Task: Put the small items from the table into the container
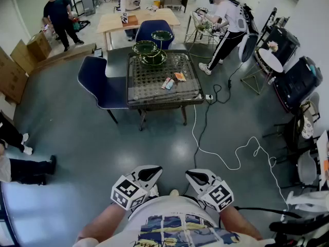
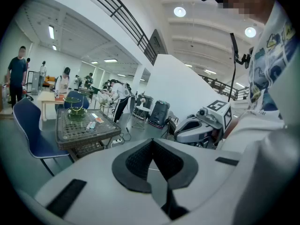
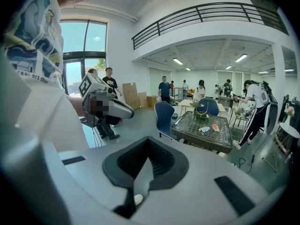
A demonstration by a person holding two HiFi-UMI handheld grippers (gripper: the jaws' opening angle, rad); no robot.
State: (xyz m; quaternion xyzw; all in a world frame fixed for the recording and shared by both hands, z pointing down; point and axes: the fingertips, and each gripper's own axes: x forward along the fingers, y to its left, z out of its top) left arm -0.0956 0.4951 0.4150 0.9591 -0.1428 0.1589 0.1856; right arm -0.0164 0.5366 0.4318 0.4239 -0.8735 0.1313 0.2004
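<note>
A dark lattice-top table (image 1: 154,100) stands well ahead of me across the grey floor. On it lie small packets (image 1: 168,83) and an orange one (image 1: 180,76), with a green tiered dish container (image 1: 149,53) at the far edge. Both grippers are held close to my body, far from the table. The left gripper (image 1: 149,172) and right gripper (image 1: 195,175) are shut and empty. From the left gripper (image 2: 152,146) the table (image 2: 84,136) is at the left. From the right gripper (image 3: 149,146) the packets (image 3: 204,129) and container (image 3: 202,112) are at the right.
A blue chair (image 1: 100,81) stands left of the table and another (image 1: 154,30) behind it. A white cable (image 1: 226,158) runs over the floor from a power strip (image 1: 208,97). Stands and gear (image 1: 298,81) crowd the right. People, cardboard boxes (image 1: 13,71) and a wooden table (image 1: 136,20) are around.
</note>
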